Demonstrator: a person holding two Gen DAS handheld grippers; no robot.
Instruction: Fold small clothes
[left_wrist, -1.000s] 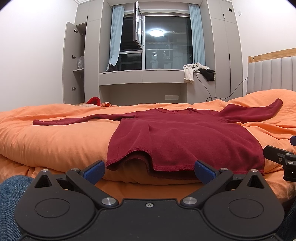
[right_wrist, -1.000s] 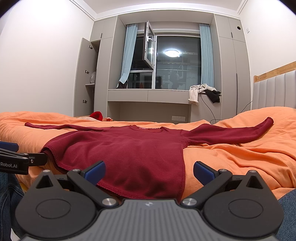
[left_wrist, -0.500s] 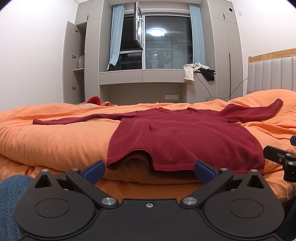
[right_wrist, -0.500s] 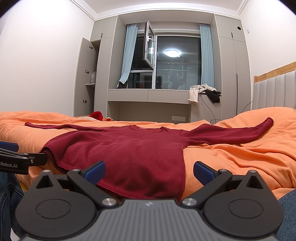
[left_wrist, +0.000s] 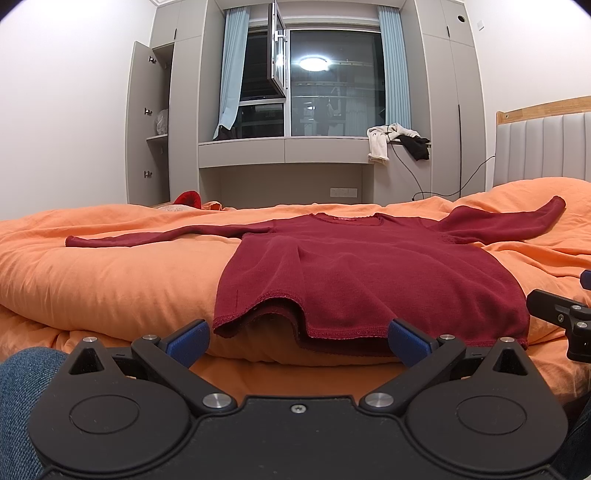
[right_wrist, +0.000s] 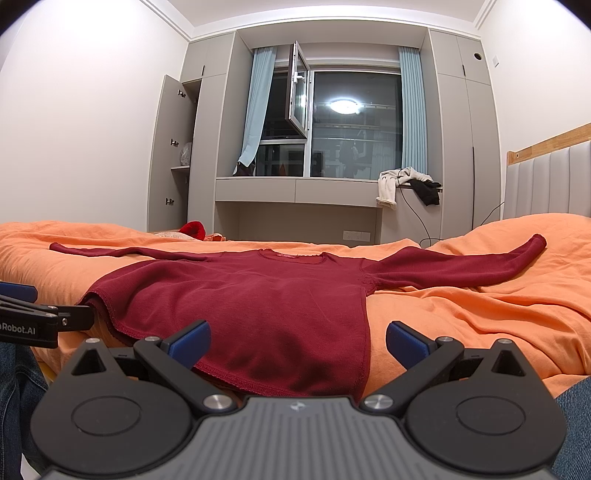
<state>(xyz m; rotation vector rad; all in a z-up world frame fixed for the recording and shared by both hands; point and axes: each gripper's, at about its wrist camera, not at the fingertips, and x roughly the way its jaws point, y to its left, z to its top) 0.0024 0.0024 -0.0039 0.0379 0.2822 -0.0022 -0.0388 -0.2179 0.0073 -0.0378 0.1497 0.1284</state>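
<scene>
You are holding both tongs at the foot-side edge of the bed (left_wrist: 92, 280), with nothing gripped. The left tongs (left_wrist: 299, 338) are standing spread wide, blue pads apart, just short of the hem. The right tongs (right_wrist: 298, 339) are likewise spread wide and empty.

The red long-sleeved top (left_wrist: 369, 273) is lying flat on the orange bedding, front of the body facing up as far as can be judged, collar away from you and hem toward you. Its body axis is running straight away from the tongs; the sleeves are stretching out crosswise, one to the left (left_wrist: 155, 238) and one to the right (left_wrist: 517, 221), so the sleeve line is lying across your line of approach.

In the left wrist view, the hem's left corner (left_wrist: 221, 328) is sitting directly ahead of the left pad and is lifting slightly off the bedding. In the right wrist view, the hem's right corner (right_wrist: 362, 384) is lying between the right tongs' pads, just ahead. Each corner is therefore nearer to the tongs on its own side.

The likely next move is a reach forward onto the hem corners or outward to a sleeve; folding is not yet begun.
</scene>
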